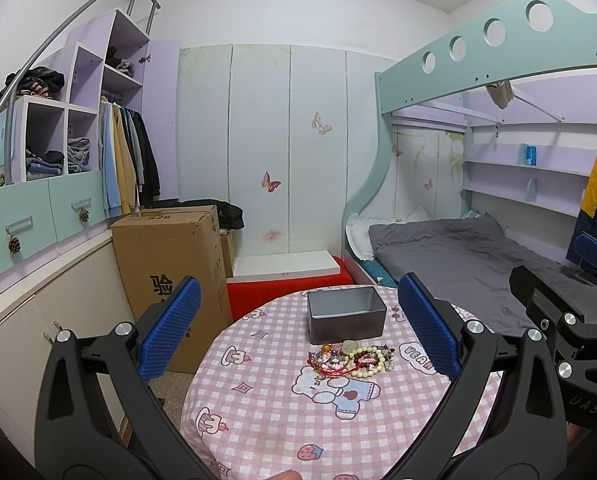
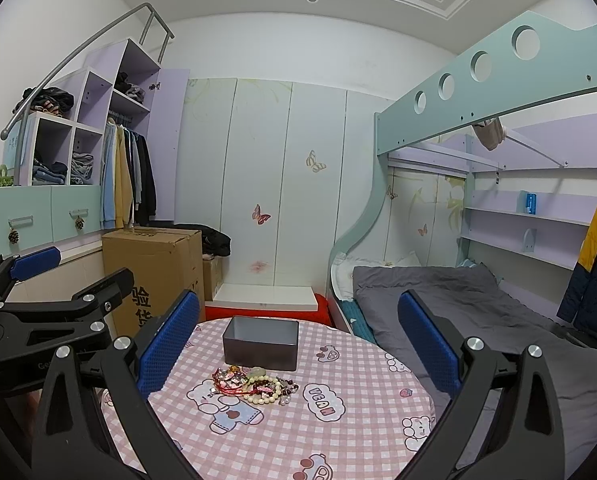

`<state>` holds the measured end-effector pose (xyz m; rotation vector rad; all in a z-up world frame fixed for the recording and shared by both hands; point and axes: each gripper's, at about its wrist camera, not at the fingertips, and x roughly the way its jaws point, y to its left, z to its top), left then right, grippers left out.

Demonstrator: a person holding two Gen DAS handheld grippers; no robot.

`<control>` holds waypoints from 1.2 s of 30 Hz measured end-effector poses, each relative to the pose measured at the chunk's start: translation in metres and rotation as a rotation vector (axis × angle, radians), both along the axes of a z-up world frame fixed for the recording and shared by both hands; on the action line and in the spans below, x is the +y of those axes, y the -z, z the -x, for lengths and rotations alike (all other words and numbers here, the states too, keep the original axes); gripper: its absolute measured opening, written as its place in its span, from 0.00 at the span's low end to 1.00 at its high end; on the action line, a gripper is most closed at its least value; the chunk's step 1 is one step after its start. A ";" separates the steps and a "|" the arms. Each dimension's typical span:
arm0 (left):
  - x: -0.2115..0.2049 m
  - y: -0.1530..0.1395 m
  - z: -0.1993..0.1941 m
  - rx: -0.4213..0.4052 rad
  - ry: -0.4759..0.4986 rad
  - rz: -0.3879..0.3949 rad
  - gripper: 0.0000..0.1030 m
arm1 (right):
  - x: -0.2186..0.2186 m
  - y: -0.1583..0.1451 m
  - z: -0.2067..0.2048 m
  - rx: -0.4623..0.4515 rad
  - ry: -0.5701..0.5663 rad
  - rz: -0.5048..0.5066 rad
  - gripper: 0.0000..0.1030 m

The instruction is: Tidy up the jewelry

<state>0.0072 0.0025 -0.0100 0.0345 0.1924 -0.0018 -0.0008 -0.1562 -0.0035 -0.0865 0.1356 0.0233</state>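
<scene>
Left claw (image 1: 298,332): you are holding it released, blue pads spread wide, nothing between them, hovering above the near part of the bench (image 1: 282,420).

Right claw (image 2: 298,344): you are holding it released as well, pads wide apart and carrying nothing, raised over the same bench; the left claw is showing at this view's left edge.

Bench: round top, wearing a pink checked cloth (image 2: 362,432) with cartoon bears and cupcakes.

Jewelry pile (image 1: 350,358): lying near the middle of the bench, ahead of both claws and apart from them, framed between the pads in each view. Pale bead strands, dark red beads and red cord are tangling together; single pieces are not telling apart.

Tin box (image 1: 345,314): grey, rectangular, standing open and upright just behind the pile, close to its far edge. Its inside is showing bare metal.

Room, outward: cardboard carton (image 1: 174,268) standing left of the bench; red low platform (image 1: 286,290) behind it; wardrobe (image 1: 258,140) with butterfly stickers along the back wall; open shelves (image 1: 58,140) and hanging clothes at left; bunk bed (image 1: 450,252) with grey bedding at right.
</scene>
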 end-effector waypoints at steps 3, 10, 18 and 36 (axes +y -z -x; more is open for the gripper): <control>0.001 0.002 0.000 0.000 -0.001 0.000 0.94 | 0.001 0.001 -0.001 0.003 0.000 -0.001 0.93; -0.001 0.000 0.003 0.001 0.000 0.000 0.94 | 0.000 0.002 -0.002 0.004 0.000 -0.003 0.93; -0.001 0.001 0.002 0.007 0.001 0.000 0.94 | 0.000 0.006 -0.005 0.011 0.003 -0.003 0.93; 0.000 0.006 -0.002 0.037 0.001 -0.002 0.94 | 0.001 0.012 -0.011 0.026 0.008 -0.004 0.93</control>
